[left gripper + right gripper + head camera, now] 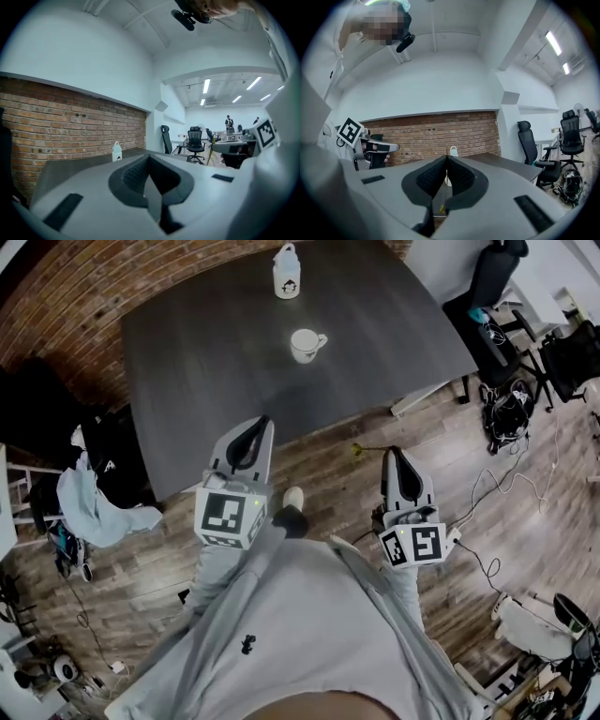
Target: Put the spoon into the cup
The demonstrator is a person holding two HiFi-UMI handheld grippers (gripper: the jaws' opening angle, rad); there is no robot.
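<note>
A white cup [307, 343] stands near the middle of the dark table [206, 381]. Both grippers hover over the wooden floor, short of the table's near edge. My right gripper [389, 453] [446, 158] is shut on a thin spoon [361, 448] with a yellowish end that sticks out sideways from its tip. The left gripper view shows that spoon [212, 149] hanging at the right gripper's tip. My left gripper [262, 421] [149, 158] is shut, with nothing between its jaws, and its tip just reaches the table's edge. The cup lies well ahead of both.
A white bottle [286, 273] [116, 151] stands at the table's far edge, by a brick wall [66, 296]. Office chairs [497, 277] and cables [511, 409] crowd the floor at the right. Clothes [94, 507] hang at the left.
</note>
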